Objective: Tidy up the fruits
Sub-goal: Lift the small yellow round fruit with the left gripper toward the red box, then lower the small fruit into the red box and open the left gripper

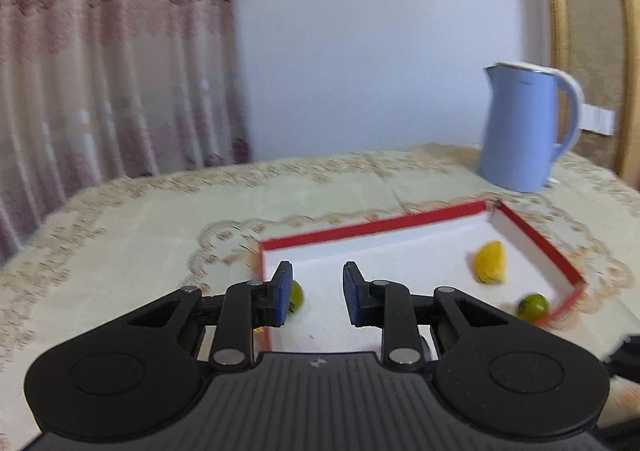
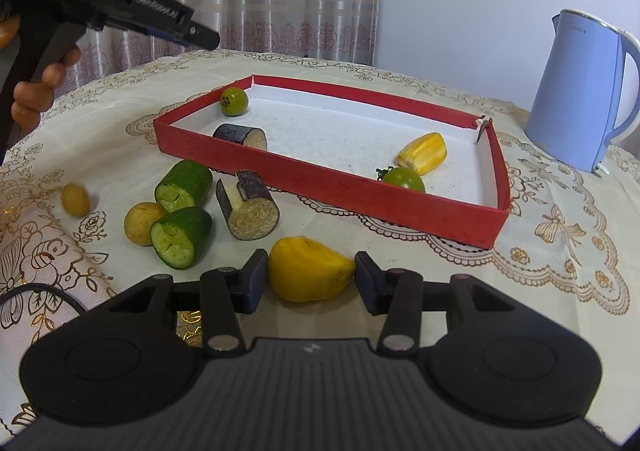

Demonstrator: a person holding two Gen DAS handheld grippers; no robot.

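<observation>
My right gripper [image 2: 311, 254] rests low on the table, shut on a yellow fruit [image 2: 308, 275] with a pad touching each end. Beyond it lies the red-walled tray [image 2: 360, 199] with two green tomatoes [image 2: 234, 101] [image 2: 404, 179], a yellow piece [image 2: 424, 153] and an eggplant chunk [image 2: 242, 135]. My left gripper [image 1: 317, 267] hovers above the tray [image 1: 372, 227], jaws a narrow gap apart and empty. A green tomato [image 1: 296, 295] shows partly behind its left finger. In the right wrist view the left gripper [image 2: 208, 39] hangs high at the far left, a hand holding it.
Loose on the cloth left of the tray lie two cucumber pieces [image 2: 185, 185] [image 2: 182, 237], an eggplant chunk [image 2: 250, 211] and two small yellow round fruits [image 2: 140, 223] [image 2: 75, 199]. A blue kettle [image 2: 580, 99] stands at the back right. Curtains hang behind the table.
</observation>
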